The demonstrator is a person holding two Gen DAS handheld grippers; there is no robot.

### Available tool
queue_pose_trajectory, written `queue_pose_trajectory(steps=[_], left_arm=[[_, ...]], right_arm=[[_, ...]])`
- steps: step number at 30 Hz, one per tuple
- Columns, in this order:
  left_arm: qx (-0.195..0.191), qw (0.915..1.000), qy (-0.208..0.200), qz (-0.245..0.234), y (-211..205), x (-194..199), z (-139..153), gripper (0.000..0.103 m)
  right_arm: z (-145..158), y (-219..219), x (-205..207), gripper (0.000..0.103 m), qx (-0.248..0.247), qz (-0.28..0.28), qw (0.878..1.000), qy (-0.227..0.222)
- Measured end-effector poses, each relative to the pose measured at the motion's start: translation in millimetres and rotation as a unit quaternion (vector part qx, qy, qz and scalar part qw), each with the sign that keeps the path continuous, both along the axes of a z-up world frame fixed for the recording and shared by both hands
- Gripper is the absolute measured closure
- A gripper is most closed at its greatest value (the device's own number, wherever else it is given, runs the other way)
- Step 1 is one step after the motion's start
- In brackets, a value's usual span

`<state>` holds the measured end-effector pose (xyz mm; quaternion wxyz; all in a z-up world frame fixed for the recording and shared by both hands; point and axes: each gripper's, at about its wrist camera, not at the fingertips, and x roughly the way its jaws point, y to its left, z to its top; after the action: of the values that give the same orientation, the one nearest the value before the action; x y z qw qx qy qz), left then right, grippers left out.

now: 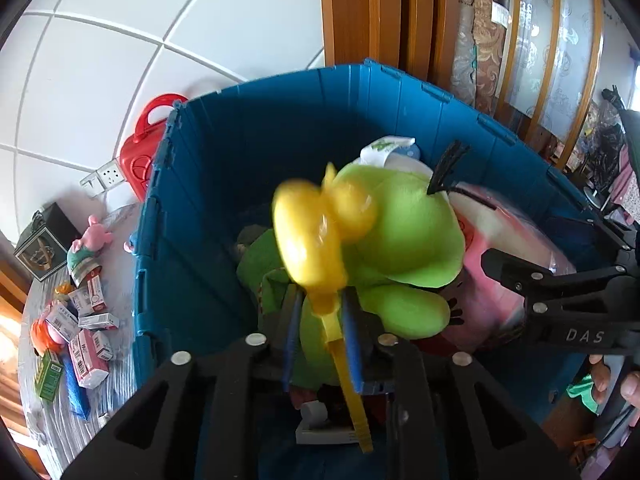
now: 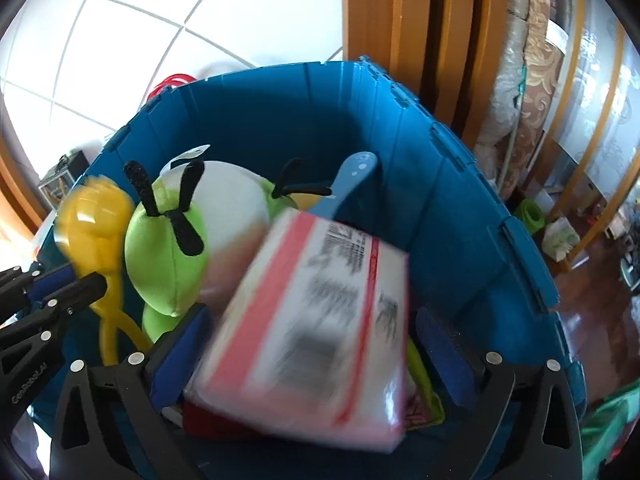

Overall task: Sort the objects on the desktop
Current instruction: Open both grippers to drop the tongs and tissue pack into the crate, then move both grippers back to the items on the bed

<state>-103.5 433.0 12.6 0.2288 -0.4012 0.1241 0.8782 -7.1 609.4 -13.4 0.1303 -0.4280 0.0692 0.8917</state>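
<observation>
Blue plastic: a deep bin (image 1: 192,216) fills both views; both grippers hang over its open top, pointing steeply down into it.
Table, 9 o'clock in the left view: small cartons (image 1: 86,336) and a pink plush (image 1: 90,242) lie outside the bin, not yet sorted.
Left gripper (image 1: 320,320): jaws narrow, one blue pad each side of the stem of a yellow scoop (image 1: 316,236). The scoop is blurred; whether the pads press it or have just let go, I cannot tell.
Scoop axis: long, running from 6 o'clock at the handle end to 12 o'clock at the round head, in line with the fingers.
Green plush (image 1: 400,232): inside the bin, just behind the scoop, toward 1 o'clock.
Right gripper (image 2: 312,344): jaws spread wide, with gaps showing between the pads and a pink pack (image 2: 316,320); nothing gripped.
Pack: blurred, between the open jaws over the bin's contents, long axis from 7 to 1 o'clock.
Key relation: each thing sits straight ahead of its own gripper and above the bin, so my judgement is that the next step is release and withdrawal upward.
</observation>
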Motion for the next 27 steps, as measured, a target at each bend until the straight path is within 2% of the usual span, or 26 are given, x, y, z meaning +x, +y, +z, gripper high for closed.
queue_pose_trajectory(steps=[5,7,13,17,24,27], left_arm=[[0.032,0.9987,0.041,0.0,-12,17,16,0.053],[0.04,0.9973,0.062,0.003,-17,25,23,0.047],[0.083,0.9901,0.111,0.026,-43,46,39,0.046],[0.107,0.9854,0.125,0.043,-67,56,46,0.046],[0.121,0.9761,0.159,0.085,-125,72,48,0.046],[0.134,0.9716,0.162,0.109,-166,74,47,0.046]], right_arm=[[8,3,13,0.0,0.007,-0.004,1.0,0.02],[11,2,20,0.0,0.013,-0.001,0.999,0.029],[28,-11,42,0.0,0.038,0.002,0.996,0.076],[36,-29,52,0.0,0.055,0.007,0.993,0.099],[53,-93,60,0.0,0.076,0.055,0.985,0.143],[58,-132,55,0.0,0.083,0.081,0.981,0.159]])
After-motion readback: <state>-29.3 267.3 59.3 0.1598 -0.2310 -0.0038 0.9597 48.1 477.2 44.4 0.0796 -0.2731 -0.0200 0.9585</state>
